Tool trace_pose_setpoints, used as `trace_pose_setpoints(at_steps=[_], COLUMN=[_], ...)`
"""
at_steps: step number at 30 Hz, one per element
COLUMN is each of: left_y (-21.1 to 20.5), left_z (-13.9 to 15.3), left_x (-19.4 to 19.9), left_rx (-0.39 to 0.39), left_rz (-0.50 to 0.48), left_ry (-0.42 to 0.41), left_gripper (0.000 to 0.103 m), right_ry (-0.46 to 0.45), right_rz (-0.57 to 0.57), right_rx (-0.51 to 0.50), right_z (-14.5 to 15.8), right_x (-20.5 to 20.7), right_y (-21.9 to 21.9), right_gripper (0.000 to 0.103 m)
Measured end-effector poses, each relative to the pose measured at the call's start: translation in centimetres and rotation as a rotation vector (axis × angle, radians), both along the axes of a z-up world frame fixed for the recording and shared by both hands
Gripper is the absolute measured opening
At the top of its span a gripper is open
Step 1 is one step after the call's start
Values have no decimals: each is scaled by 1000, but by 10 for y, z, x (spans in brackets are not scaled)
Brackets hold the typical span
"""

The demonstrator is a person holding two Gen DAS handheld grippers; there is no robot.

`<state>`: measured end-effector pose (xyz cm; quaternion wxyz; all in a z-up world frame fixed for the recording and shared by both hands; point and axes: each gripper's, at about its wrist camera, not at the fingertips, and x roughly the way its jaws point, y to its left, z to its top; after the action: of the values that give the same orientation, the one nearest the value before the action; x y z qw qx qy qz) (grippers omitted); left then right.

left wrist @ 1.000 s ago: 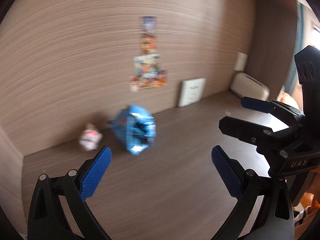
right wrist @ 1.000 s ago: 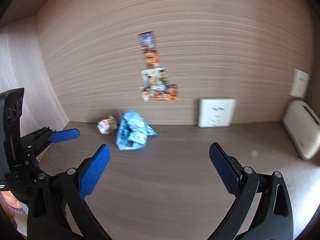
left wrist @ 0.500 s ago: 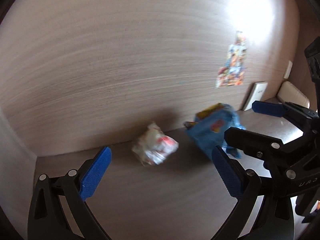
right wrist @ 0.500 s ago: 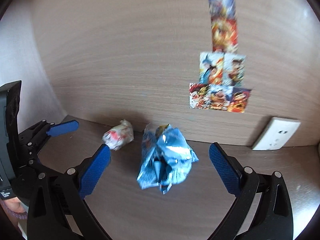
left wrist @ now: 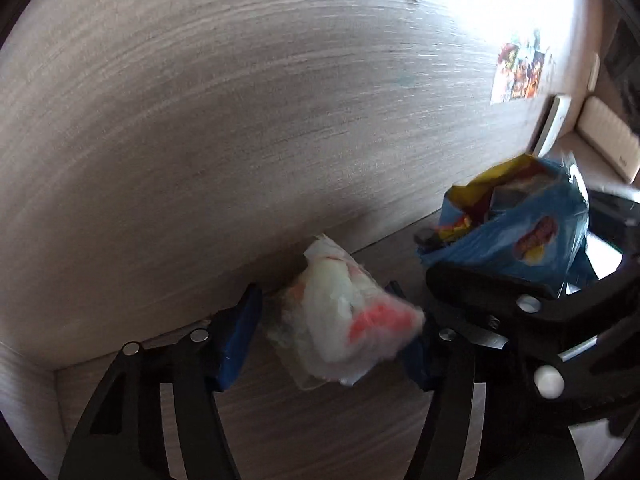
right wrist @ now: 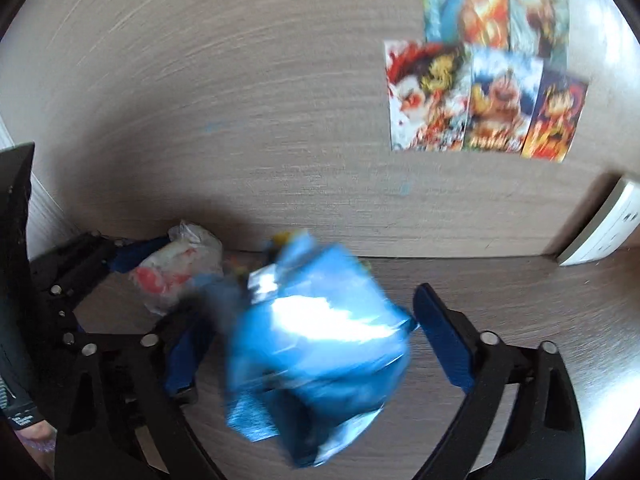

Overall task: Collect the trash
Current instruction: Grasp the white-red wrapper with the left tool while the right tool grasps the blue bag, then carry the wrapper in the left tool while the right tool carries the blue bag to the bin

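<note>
On the left, against the wood-grain wall (left wrist: 280, 100), the white and red wrapper (left wrist: 344, 316) is being bracketed by the left claw (left wrist: 324, 336), whose jaws are being narrowed from the wide gape of a second ago; contact cannot be told. To the right, the crumpled blue bag (right wrist: 316, 344) on the bench (right wrist: 540, 300) is being straddled by the right claw (right wrist: 312, 344), likewise partly narrowed, nothing yet being held, so both pickups are being started together

Both wrist cams close, facing wall (left wrist: 280, 120); share blue bag (right wrist: 320, 344).
</note>
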<state>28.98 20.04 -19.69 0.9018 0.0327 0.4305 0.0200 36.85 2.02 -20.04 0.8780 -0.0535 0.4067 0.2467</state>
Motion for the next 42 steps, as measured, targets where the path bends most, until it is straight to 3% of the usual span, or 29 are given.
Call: trace_pose_setpoints(at_steps=[6,11,14,19,23,31,42], left_y=[2,-9,-29,-62,-102,-212,-382], left_z=[0,1,13,43,63,81,62], left_x=[-1,-3,-28,-79,-120,-161,-201], left_rx=[-31,-7,7,-41,-97,-156,-155], left_rz=[-3,18,2,-19,-85,-356,-826], left_ry=[3,-5,-25,-80,-111,-130,-48], left_gripper=[54,52,52,52,52,52,52], right_ry=[-8,-14,-30,-126,-160,-209,-159], right_rz=[7,26,36,53,-3,-228,-564], right_rx=[16,-5,2,26,44,46,50], right_z=[-6,-3,13,58,84,101,61], right_x=[10,14,5,-47,-91,-181,-291], right_y=[3,7,-14,-68,-127,-233,-362], right_gripper=[78,72,69,69,69,69,70])
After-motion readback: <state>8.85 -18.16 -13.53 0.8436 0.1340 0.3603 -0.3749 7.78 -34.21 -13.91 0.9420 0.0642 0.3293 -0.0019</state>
